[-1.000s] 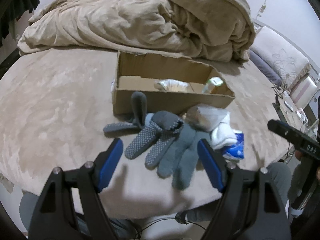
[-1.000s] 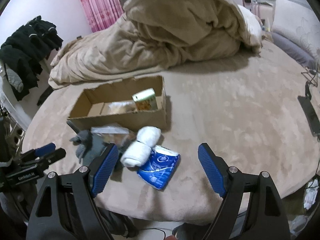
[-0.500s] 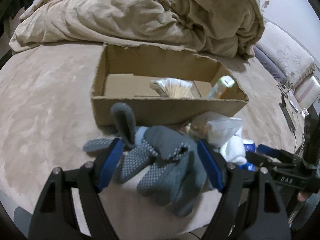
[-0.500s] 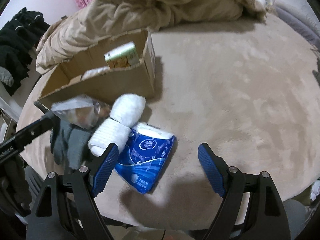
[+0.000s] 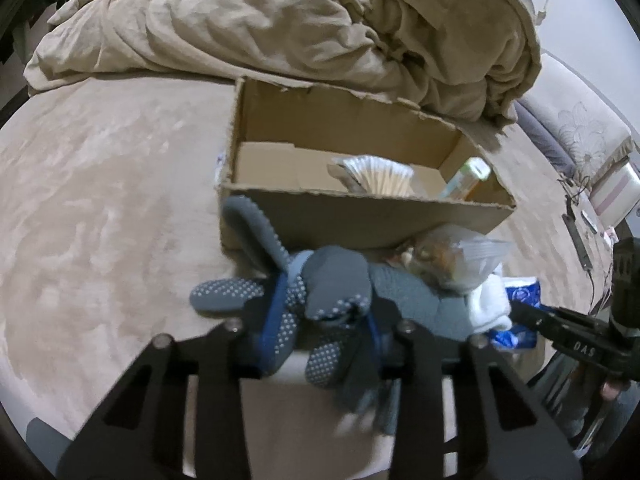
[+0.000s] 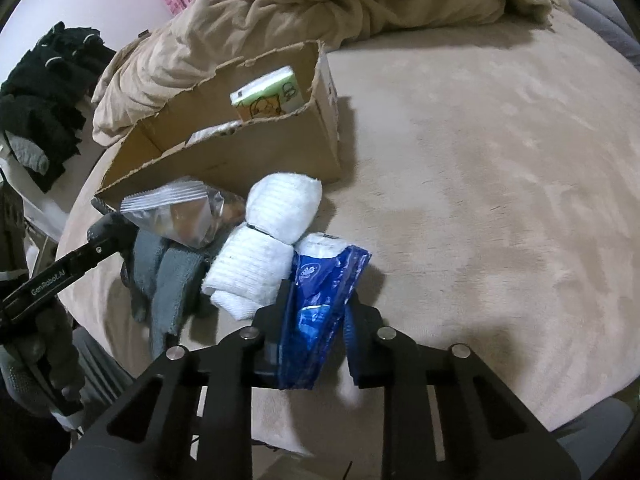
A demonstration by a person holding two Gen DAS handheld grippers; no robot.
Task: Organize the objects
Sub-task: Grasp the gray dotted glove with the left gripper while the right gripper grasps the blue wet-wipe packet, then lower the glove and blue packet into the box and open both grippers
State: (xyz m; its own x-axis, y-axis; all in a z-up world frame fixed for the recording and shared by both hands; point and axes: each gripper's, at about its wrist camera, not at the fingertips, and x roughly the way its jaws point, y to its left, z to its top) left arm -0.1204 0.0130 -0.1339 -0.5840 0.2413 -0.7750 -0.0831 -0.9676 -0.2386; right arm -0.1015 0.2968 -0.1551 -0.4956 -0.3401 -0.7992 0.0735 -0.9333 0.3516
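My left gripper (image 5: 320, 320) is shut on the grey dotted gloves (image 5: 328, 292), which lie in front of the cardboard box (image 5: 360, 216). My right gripper (image 6: 316, 320) is shut on the blue tissue pack (image 6: 320, 304), squeezing it upright. A rolled white towel (image 6: 272, 232) and a clear snack bag (image 6: 188, 216) lie between the gloves (image 6: 160, 272) and the tissue pack. The box (image 6: 240, 156) holds a bag of cotton swabs (image 5: 376, 176) and a small green carton (image 6: 268, 96).
A crumpled beige duvet (image 5: 280, 24) lies behind the box on the beige bed cover (image 6: 500, 160). Black clothes (image 6: 44, 92) hang at the left in the right wrist view. A pillow (image 5: 580, 132) and cables lie at the far right.
Both grippers moved forward and down and closed: the left on the gloves, the right on the tissue pack, which is now pinched upright.
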